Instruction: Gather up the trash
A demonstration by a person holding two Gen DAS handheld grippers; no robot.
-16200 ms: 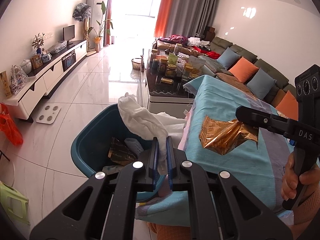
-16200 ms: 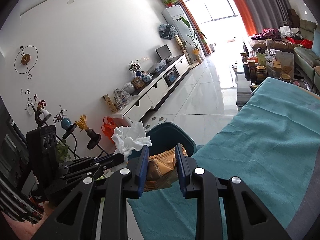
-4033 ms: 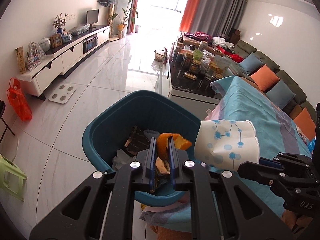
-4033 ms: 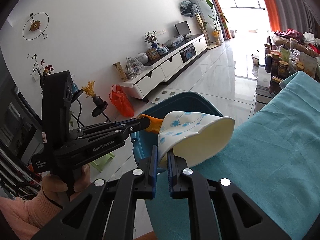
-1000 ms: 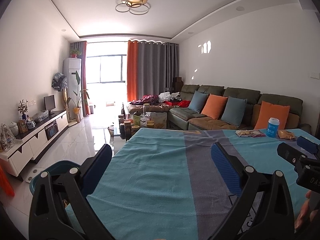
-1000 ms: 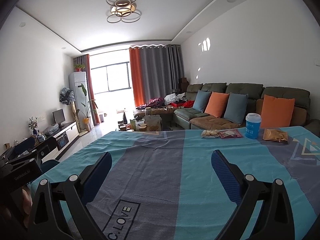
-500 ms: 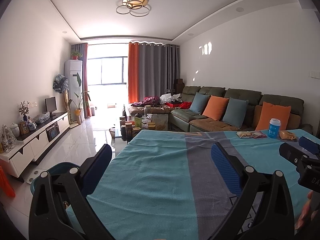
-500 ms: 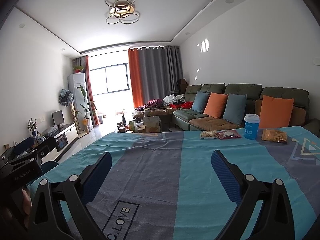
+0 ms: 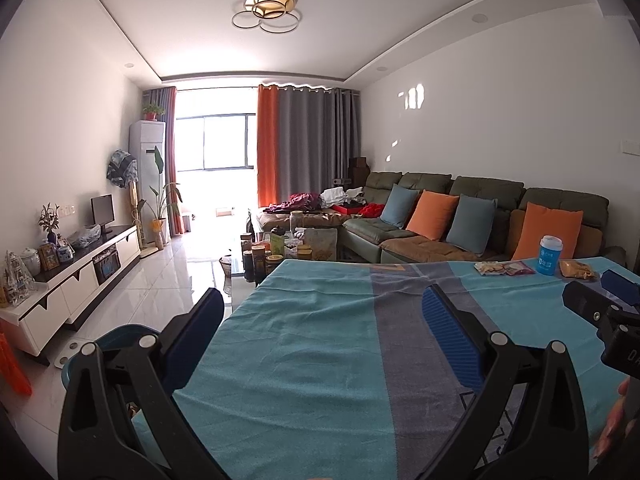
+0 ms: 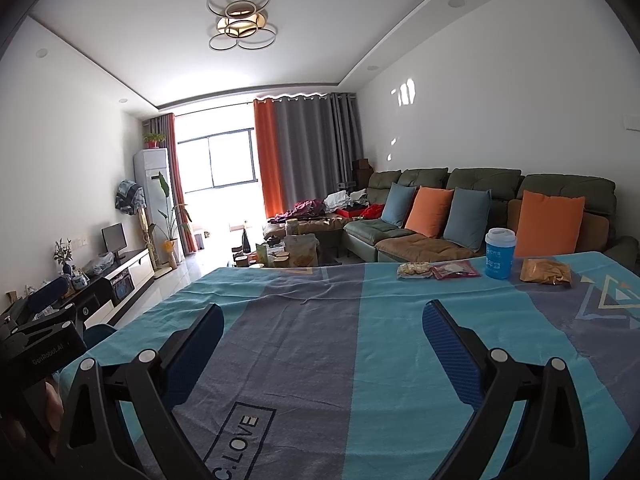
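Jaws of our left gripper [image 9: 322,332] and right gripper [image 10: 322,334] gape wide, holding nothing, above the desk [image 10: 384,344]; teal bin [image 9: 104,340] sits lower left.

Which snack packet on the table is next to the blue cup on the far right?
The crinkly orange-brown snack bag; the pale packet and red packet lie left of the blue cup.

A green sofa [image 10: 472,184] with orange and blue cushions [image 10: 550,222] stands behind the teal-and-grey tablecloth [image 10: 400,340].
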